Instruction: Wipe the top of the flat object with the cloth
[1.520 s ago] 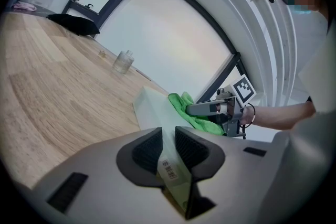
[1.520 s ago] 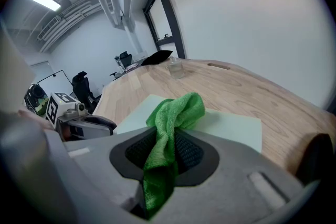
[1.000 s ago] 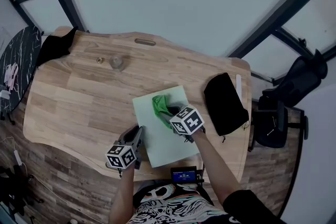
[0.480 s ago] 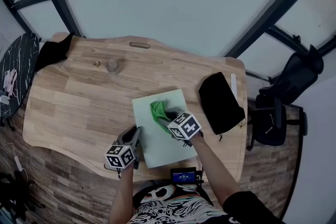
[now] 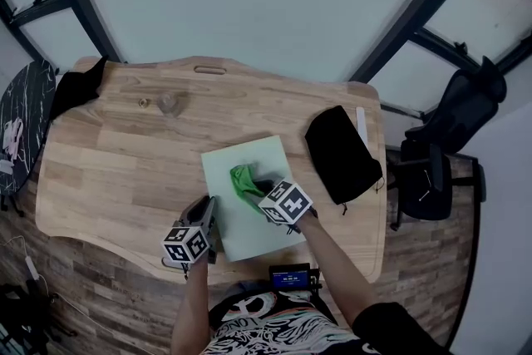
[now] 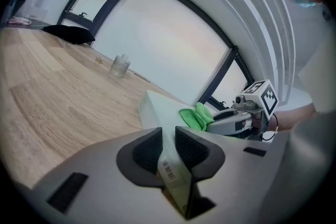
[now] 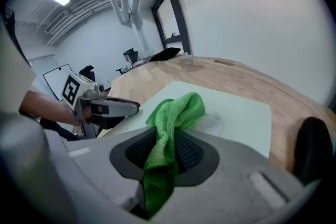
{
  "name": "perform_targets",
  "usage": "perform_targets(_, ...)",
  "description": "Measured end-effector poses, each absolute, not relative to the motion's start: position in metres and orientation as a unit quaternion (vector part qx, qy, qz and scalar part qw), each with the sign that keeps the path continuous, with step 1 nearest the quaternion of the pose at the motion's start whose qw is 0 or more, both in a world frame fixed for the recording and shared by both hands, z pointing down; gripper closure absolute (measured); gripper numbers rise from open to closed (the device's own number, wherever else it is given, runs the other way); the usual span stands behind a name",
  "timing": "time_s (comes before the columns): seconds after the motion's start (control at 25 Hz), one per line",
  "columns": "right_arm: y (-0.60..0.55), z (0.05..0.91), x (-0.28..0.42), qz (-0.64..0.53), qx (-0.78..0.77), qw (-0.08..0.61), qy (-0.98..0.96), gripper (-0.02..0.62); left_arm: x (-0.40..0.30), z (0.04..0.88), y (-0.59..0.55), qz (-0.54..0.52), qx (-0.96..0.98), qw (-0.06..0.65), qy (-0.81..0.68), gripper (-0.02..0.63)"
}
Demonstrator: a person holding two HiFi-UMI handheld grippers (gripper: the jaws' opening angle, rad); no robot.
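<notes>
— So, progress?
— Mid-wipe, seemingly. My right claw [image 7: 166, 150] pinches the crumpled green cloth [image 7: 177, 110] on the pale-green flat board [image 5: 258, 155] on the wooden table [image 5: 108, 170]; left claw [image 6: 167, 150] clamps the board's near edge. Far corners likely remain

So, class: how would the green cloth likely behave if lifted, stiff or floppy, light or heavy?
Probably floppy: the green cloth hangs in soft folds from the right gripper. Likely light: a small pinch holds the whole bunch on the pale board.
</notes>
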State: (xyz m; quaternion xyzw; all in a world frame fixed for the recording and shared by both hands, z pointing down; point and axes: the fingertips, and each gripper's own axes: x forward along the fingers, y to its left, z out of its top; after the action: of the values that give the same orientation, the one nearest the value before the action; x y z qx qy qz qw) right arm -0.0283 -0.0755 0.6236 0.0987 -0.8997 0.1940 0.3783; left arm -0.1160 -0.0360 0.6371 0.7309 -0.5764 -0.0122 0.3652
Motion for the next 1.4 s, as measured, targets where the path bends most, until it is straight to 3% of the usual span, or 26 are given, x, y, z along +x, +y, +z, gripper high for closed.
perform_targets(1.4,-0.014,0.626,-0.002,0.199,0.098,0.372,-0.901,0.506,-0.120,0.639,-0.036,-0.016,0.731,0.356,-0.583,0.529)
